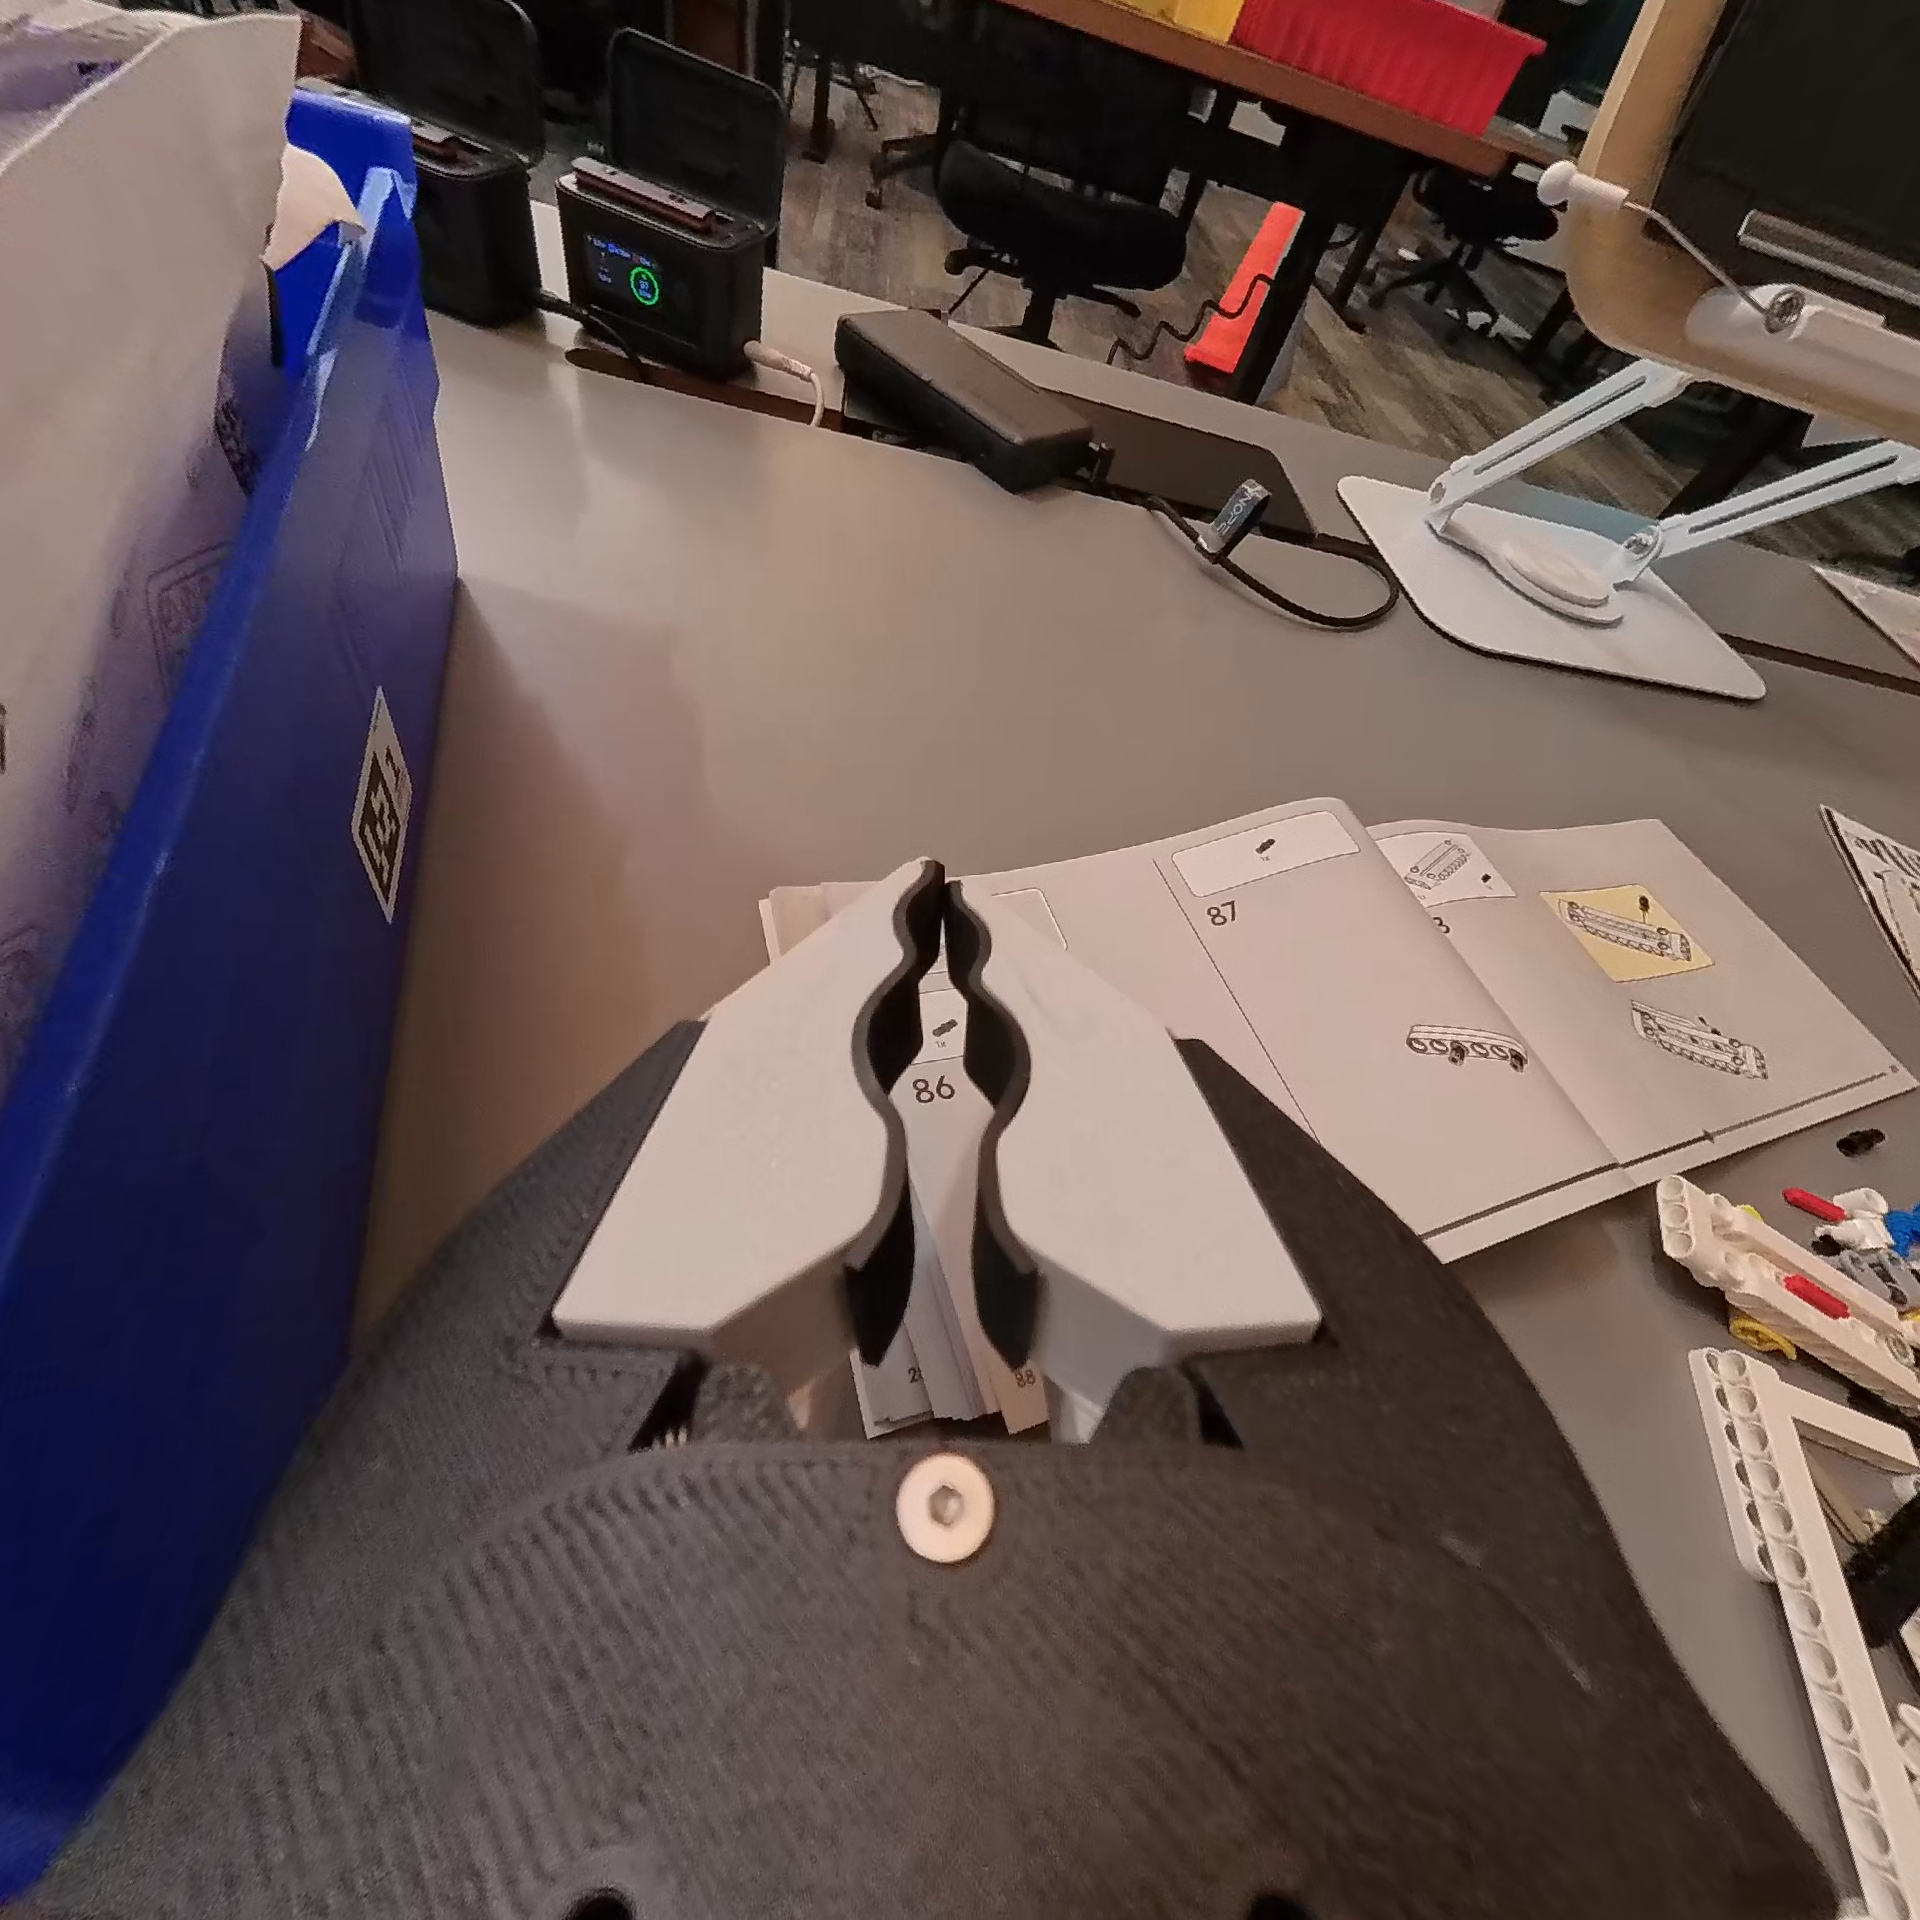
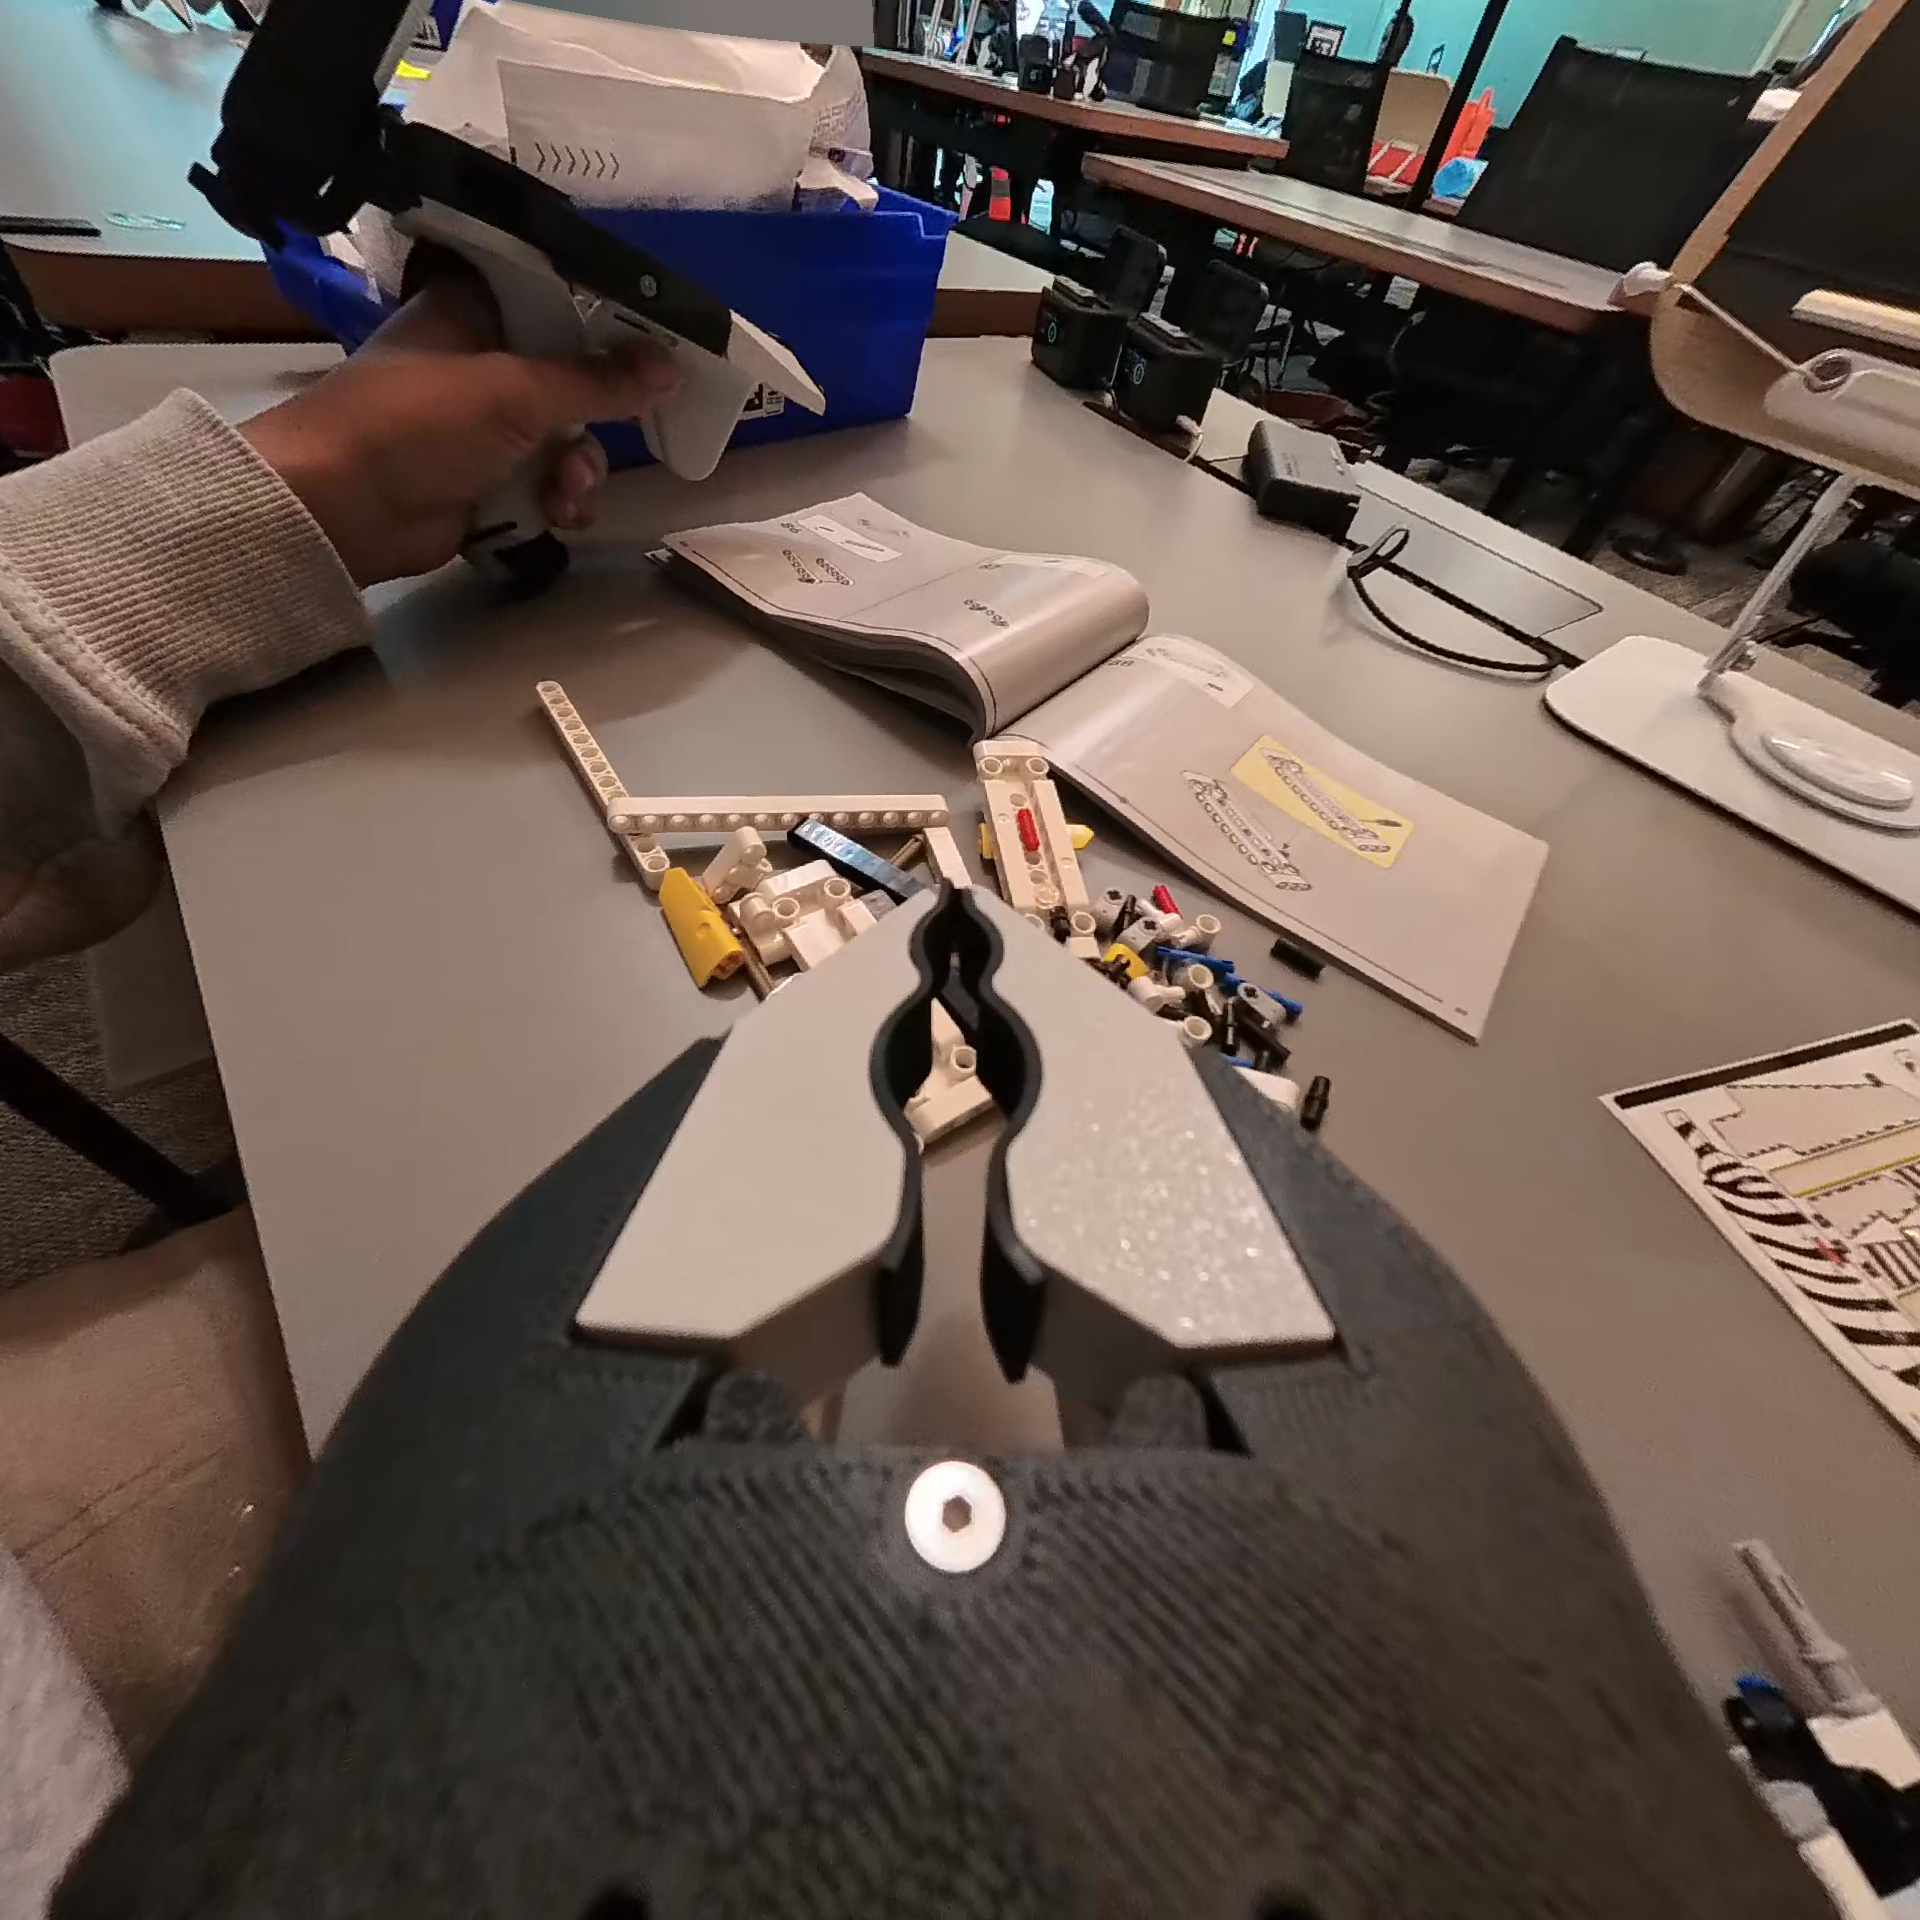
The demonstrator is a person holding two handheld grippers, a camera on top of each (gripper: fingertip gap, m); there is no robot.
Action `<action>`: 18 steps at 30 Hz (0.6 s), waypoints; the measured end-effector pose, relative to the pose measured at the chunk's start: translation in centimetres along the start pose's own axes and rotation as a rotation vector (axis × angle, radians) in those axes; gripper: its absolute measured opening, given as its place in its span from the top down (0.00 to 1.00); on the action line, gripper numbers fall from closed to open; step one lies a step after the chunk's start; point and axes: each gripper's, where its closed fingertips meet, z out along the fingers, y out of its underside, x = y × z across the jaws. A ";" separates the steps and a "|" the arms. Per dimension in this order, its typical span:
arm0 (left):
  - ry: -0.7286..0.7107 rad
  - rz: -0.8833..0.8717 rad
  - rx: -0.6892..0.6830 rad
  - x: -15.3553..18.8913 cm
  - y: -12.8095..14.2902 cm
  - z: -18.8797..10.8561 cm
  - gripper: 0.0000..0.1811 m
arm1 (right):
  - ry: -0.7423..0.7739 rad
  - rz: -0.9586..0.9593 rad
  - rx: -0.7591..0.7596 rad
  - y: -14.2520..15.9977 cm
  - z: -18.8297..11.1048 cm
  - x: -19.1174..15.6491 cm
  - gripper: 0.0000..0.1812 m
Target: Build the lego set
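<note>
My left gripper is shut and empty, and hovers over the left page of the open instruction booklet. In the right wrist view a hand holds it up in front of the blue bin. My right gripper is shut with nothing visibly held, low over a pile of loose lego parts. The pile has long white beams, a white sub-assembly with red pins, a yellow piece and small blue and black pins. The pile also shows in the left wrist view.
The blue bin full of paper bags stands close on the left. A sticker sheet lies at the right. A white monitor stand base, cables and black charger boxes sit at the back. A loose black pin lies on the booklet's edge. My hands' fingertips stand some 30 cm from each other.
</note>
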 end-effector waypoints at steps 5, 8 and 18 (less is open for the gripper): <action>0.003 -0.003 0.000 0.0 0.0 0.0 1.00 | 0.002 0.001 -0.007 0.1 0.1 0.0 1.00; 0.004 -0.003 -0.001 0.0 0.0 0.0 1.00 | 0.002 -0.001 -0.014 0.2 0.1 0.0 1.00; 0.009 -0.007 -0.004 0.0 0.0 0.0 1.00 | 0.002 -0.006 -0.027 0.3 0.3 0.0 1.00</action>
